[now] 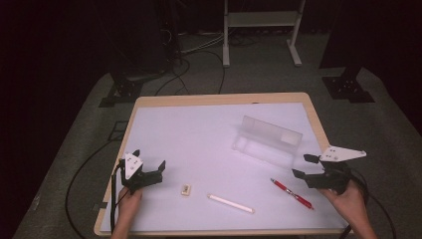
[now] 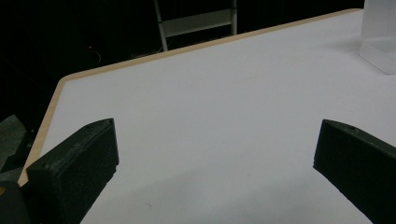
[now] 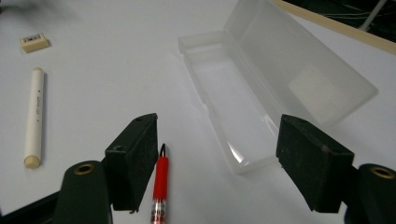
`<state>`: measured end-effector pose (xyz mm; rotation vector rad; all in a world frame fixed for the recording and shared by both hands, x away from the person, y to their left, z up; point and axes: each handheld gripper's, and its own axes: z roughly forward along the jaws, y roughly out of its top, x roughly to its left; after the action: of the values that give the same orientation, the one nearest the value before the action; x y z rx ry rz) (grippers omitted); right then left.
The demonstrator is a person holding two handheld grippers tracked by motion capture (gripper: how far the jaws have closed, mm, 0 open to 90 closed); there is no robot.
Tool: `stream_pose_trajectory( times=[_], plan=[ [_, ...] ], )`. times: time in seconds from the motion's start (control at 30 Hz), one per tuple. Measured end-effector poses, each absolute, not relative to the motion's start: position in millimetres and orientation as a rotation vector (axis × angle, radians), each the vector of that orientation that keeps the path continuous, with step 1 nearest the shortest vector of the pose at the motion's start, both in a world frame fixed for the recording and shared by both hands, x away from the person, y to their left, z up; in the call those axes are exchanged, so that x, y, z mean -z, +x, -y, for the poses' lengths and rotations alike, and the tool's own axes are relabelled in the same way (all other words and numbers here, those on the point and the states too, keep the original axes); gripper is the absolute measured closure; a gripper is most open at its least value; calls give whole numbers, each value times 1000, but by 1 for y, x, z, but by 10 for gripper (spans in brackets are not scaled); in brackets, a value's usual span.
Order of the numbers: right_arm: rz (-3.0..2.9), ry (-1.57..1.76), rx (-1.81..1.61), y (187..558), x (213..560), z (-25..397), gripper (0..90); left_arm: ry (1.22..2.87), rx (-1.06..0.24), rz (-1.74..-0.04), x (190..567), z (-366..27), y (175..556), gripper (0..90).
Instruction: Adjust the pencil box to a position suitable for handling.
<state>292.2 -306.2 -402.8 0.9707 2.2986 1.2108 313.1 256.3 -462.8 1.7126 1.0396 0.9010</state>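
Right tongs (image 3: 217, 163) wide open, empty, over red pen (image 3: 160, 184); pen on counter (image 1: 199, 129) beside inner jaw, long axis along jaws. Open clear case (image 3: 261, 88) just ahead. Left tongs (image 1: 149, 172) wide, farther off.

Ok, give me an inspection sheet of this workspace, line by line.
Surface: white table top with wooden rim, flat.
Job's things: clear plastic case lying open, nothing seen inside; red pen beside the right tool; white marker; small eraser.
Clutter: nothing seen.
Grippers: left tool open, holding nothing; right tool open, holding nothing.
Cables: black cables on the floor at left and behind the table.
Surroundings: grey floor, white rack, dark background.
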Motion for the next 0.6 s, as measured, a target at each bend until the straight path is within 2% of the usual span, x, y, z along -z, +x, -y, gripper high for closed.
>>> stream_pose_trajectory(
  times=[0.6],
  plan=[
    [-2408,906,-1098,344,398,261,281,1710,-905,-1045,463,-256,313,0]
  ],
)
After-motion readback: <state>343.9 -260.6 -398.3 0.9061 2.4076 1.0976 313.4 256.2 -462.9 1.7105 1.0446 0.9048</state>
